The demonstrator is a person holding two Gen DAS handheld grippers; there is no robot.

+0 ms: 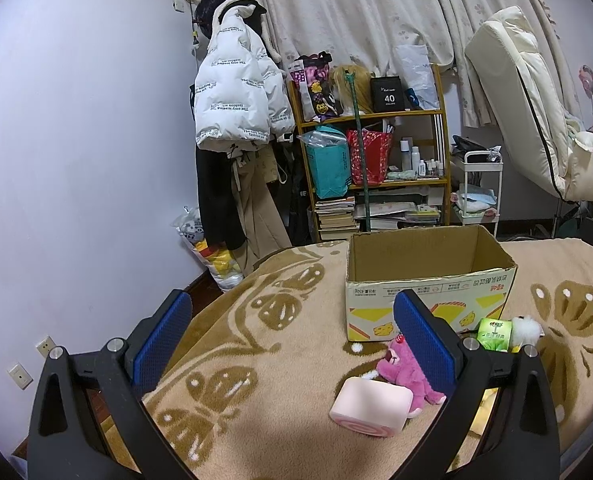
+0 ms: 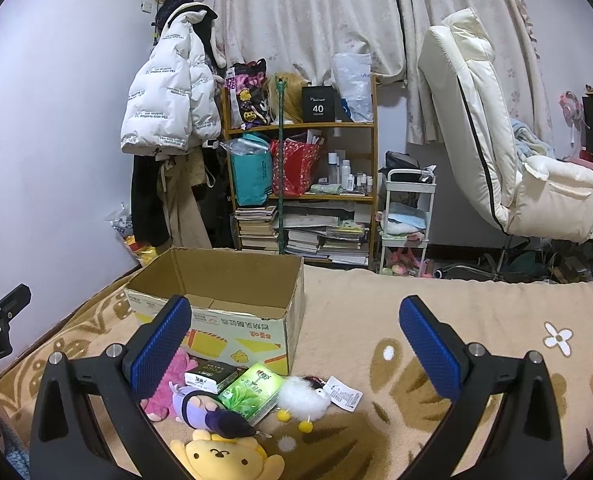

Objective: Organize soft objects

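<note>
An open cardboard box (image 1: 428,280) stands on the tan patterned blanket (image 1: 256,360); it also shows in the right wrist view (image 2: 224,300). In front of it lie a pink plush (image 1: 400,372), a pink block (image 1: 370,404), a green tissue pack (image 2: 250,394), a white fluffy toy (image 2: 302,398), a purple doll (image 2: 204,408) and a yellow plush (image 2: 224,458). My left gripper (image 1: 292,328) is open and empty, above the blanket left of the pile. My right gripper (image 2: 296,332) is open and empty, above the pile.
A wooden shelf (image 2: 300,184) with bags and books stands behind the bed. Coats (image 1: 236,100) hang on the wall at left. A white trolley (image 2: 406,216) and a cream recliner chair (image 2: 496,152) stand at right. A dark tissue pack (image 2: 212,376) lies by the box.
</note>
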